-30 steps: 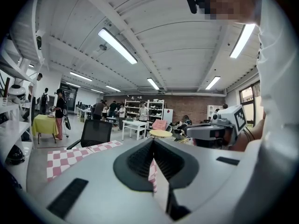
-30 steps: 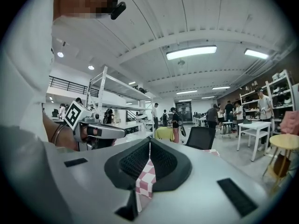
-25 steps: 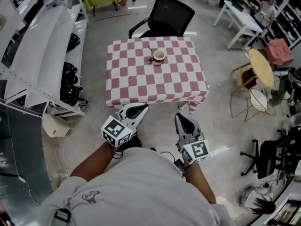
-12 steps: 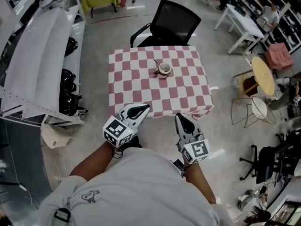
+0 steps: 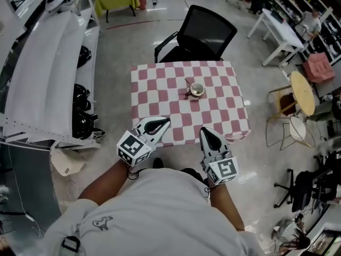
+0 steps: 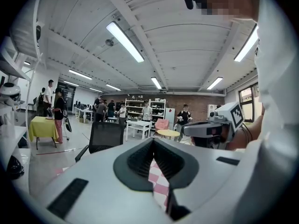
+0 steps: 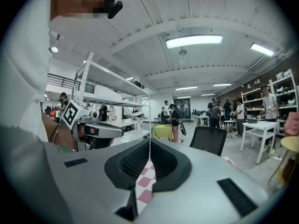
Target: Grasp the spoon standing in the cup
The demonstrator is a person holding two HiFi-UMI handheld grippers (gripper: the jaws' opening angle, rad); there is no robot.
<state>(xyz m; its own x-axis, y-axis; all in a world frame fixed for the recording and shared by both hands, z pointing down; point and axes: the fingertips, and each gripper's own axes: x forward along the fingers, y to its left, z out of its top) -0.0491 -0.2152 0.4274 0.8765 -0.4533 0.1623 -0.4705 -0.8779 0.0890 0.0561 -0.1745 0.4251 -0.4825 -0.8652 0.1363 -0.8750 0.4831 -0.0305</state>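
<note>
A small pale cup (image 5: 197, 90) stands on the pink-and-white checked table (image 5: 160, 95), towards its far right. A spoon (image 5: 189, 84) leans out of the cup to the upper left. Both grippers are held close to my body, short of the table's near edge. My left gripper (image 5: 160, 123) is shut and holds nothing, and my right gripper (image 5: 207, 134) is the same. In the left gripper view the left gripper (image 6: 153, 142) shows only a sliver of checked cloth under its meeting jaws. The right gripper view of the right gripper (image 7: 149, 142) is alike. Neither gripper view shows the cup.
A black office chair (image 5: 205, 31) stands behind the table. A long white shelving rack (image 5: 42, 73) runs along the left. A white table (image 5: 279, 28), a round yellow table (image 5: 301, 81) and wire chairs stand at the right. People stand in the far background.
The table and cup have drawn nearer and slid right in the head view as I walk towards them. Both grippers stay shut in front of my body.
</note>
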